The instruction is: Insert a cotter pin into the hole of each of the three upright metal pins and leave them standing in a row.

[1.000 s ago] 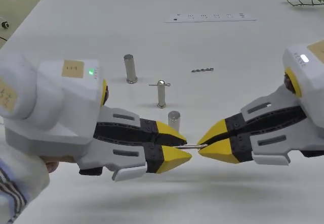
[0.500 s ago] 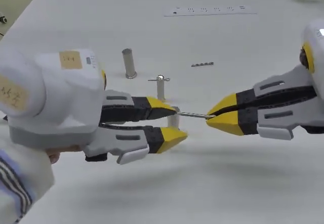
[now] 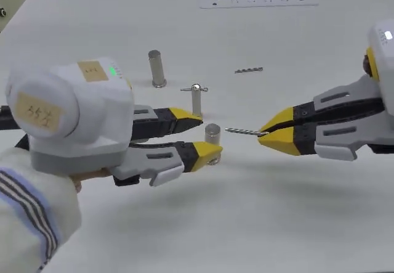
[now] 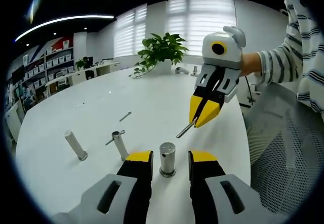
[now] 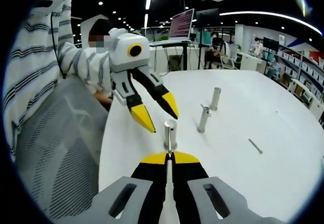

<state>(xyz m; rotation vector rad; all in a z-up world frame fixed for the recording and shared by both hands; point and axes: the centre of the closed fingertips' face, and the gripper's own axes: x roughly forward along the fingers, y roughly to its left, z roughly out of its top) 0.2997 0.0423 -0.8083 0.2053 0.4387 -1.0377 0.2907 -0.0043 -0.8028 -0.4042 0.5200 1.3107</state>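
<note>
Left claw (image 3: pixel 209 136) open, level, straddling nearest metal pin (image 3: pixel 212 130); right claw (image 3: pixel 266 132) (level too) pinching cotter pin (image 3: pixel 241 131).

On the table (image 3: pixel 184 224), three metal pins stand in a slanted row: the farthest pin (image 3: pixel 155 68) at upper left of centre, then the middle pin (image 3: pixel 196 100), then the nearest pin (image 3: pixel 212 135) at centre, between the spread jaws of the left gripper (image 3: pixel 209 135). From the right edge, the right gripper (image 3: pixel 266 131) pinches a cotter pin (image 3: pixel 242 131) just beside the nearest pin. A loose cotter pin (image 3: pixel 249 70) lies to the upper right of the middle pin.
</note>
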